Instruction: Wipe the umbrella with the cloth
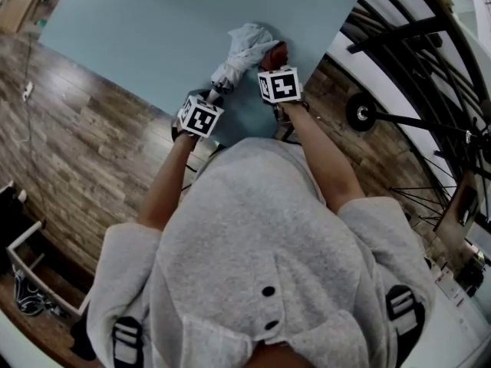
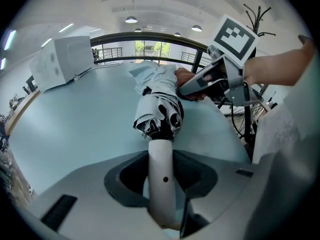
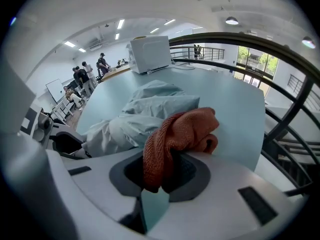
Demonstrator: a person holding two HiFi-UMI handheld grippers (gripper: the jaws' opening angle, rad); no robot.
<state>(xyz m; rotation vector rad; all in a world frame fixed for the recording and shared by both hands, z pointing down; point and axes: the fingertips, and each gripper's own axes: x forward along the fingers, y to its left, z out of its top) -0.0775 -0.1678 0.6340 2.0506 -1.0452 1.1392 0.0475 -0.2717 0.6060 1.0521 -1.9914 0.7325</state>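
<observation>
Upper centre of head view, umbrella lies folded on table | likely light, canopy soft and slippery, handle stiff: best hold | left gripper clamped on handle | right gripper pinching limp cloth beside canopy

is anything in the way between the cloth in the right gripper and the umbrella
Nothing visible does. The right gripper holds the orange cloth beside the umbrella, seemingly touching its folded pale canopy, with no object between them.
</observation>
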